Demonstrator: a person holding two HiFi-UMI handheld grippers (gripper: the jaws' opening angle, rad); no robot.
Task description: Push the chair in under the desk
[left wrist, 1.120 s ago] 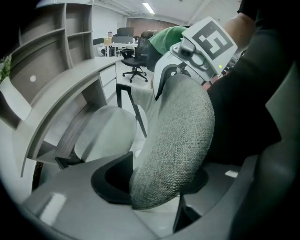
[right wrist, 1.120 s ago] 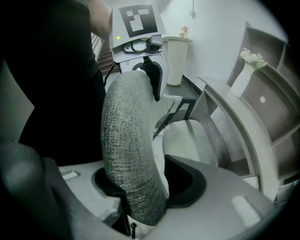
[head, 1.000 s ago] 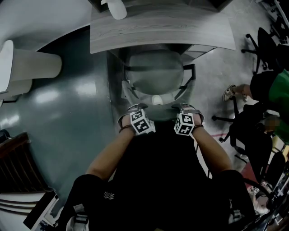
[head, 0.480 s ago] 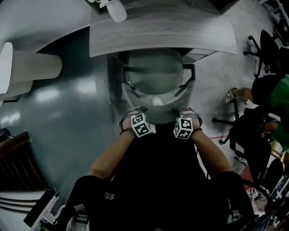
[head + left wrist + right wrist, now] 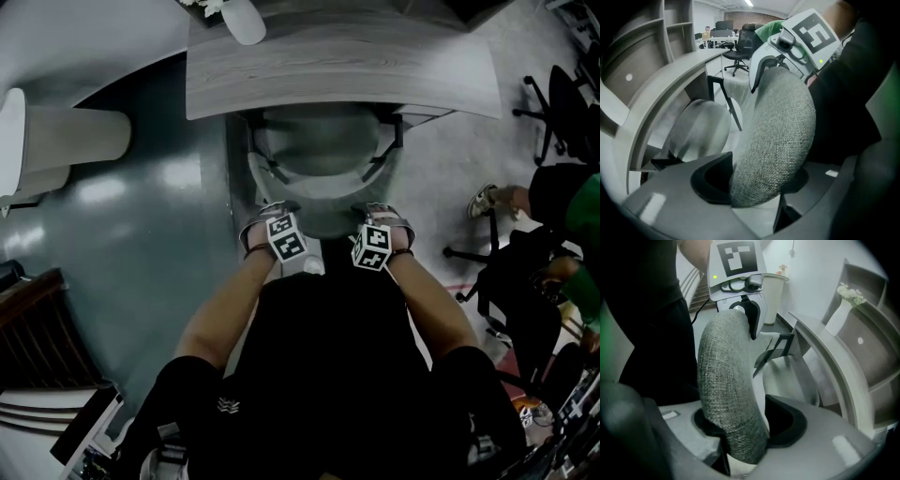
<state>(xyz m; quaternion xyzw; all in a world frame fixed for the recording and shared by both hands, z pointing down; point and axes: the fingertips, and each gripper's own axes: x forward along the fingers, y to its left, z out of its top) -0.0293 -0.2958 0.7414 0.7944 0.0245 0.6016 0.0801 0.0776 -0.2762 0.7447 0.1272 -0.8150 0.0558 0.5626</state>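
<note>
The grey fabric chair stands with its seat partly under the grey wooden desk. My left gripper and right gripper sit side by side on the top edge of the backrest, both pointing steeply down. In the left gripper view the woven backrest fills the gap of the left gripper, which is shut on it. The right gripper is likewise shut on the backrest. The seat lies below the desk's curved edge.
A white vase stands on the desk. A white cylindrical bin is at the left, stairs at the lower left. Black office chairs and a seated person in green are at the right.
Both grippers have moved toward the desk with the backrest between their jaws. The chair has slid further under the desk, so less of the seat shows.
</note>
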